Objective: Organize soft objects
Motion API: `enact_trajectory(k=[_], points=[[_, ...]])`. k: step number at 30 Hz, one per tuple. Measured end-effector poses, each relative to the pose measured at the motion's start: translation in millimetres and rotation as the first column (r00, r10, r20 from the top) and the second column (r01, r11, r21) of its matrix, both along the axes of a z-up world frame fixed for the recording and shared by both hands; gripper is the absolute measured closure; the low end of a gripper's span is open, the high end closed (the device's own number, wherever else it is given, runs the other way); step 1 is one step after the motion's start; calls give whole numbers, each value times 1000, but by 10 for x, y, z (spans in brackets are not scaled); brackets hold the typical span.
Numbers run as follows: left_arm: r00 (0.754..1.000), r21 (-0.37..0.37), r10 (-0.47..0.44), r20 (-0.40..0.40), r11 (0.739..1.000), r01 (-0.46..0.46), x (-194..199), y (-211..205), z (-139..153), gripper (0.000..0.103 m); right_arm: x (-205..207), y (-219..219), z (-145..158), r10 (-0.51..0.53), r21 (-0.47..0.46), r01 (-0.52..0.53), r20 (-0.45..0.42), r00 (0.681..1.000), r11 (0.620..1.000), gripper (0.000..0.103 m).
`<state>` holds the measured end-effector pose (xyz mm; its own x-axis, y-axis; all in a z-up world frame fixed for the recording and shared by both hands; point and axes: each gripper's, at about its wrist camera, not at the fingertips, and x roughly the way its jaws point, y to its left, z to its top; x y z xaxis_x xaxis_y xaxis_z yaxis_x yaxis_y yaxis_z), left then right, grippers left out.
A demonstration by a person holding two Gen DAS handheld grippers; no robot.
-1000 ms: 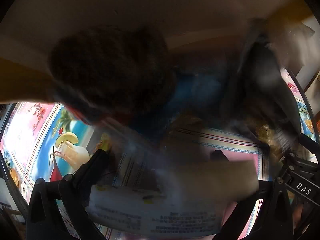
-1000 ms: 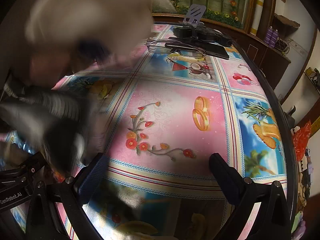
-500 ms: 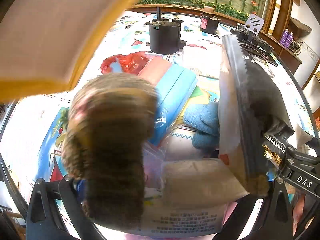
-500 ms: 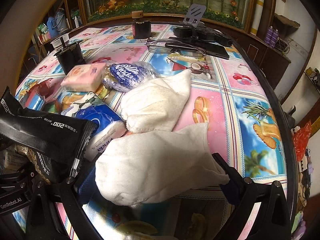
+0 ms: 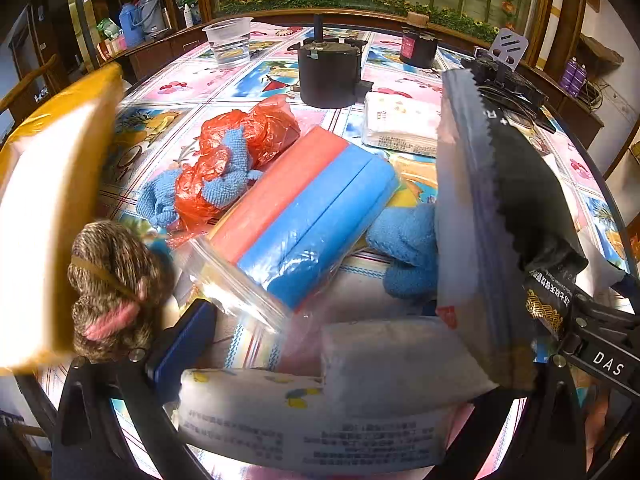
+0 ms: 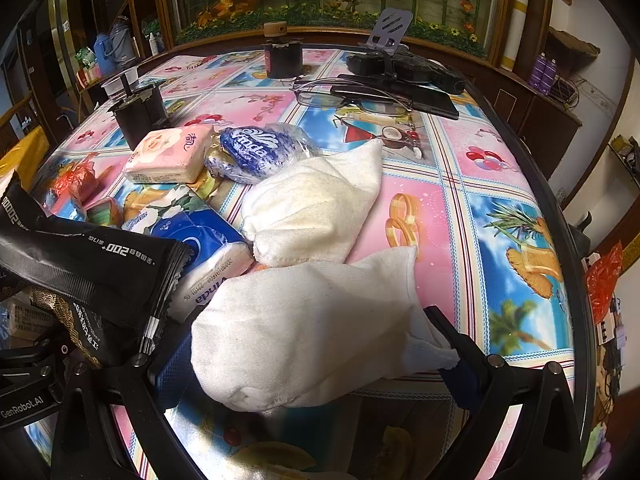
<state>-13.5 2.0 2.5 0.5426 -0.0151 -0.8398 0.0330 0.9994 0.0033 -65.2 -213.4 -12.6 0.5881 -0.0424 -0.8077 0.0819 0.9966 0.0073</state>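
Soft things lie heaped on the patterned tablecloth (image 6: 440,208). In the left wrist view my left gripper (image 5: 320,344) is open, with a white tissue pack (image 5: 304,420) and a white pouch (image 5: 392,356) lying between its fingers. Beyond lie a bag of pink and blue sponges (image 5: 308,204), blue cloths (image 5: 408,248), a red plastic bag (image 5: 244,140), a brown yarn skein (image 5: 112,288) and a black packet (image 5: 516,200). In the right wrist view my right gripper (image 6: 316,356) is open around a white cloth bag (image 6: 304,332). A second white bag (image 6: 316,208) and tissue packs (image 6: 168,156) lie beyond.
A yellow-edged box (image 5: 44,216) hangs blurred at the left. Black canisters (image 5: 328,68), a plastic cup (image 5: 230,42), glasses (image 6: 352,98) and a phone stand (image 6: 390,28) stand at the far side. The table edge (image 6: 560,208) curves along the right.
Soft things have dropped from a tipped box onto the table. The yarn skein fell to the left. The box is swinging away left. Both grippers stay put.
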Motion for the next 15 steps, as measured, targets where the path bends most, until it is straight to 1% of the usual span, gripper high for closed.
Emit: enact_trajectory(k=[7,10,15], points=[[1000,0,-1,0,1000,1,8,-7,-5,0,1,4,2,-1,0,1,0,1000,1000,1],[999,0,-53,0,999,53,-9,-67,-1,0,2,5,2,0,0,0,0,1000,1000,1],[998,0,-61,0,998,61,-17,-85,5,0,3,8,2,-1,0,1,0,1000,1000,1]])
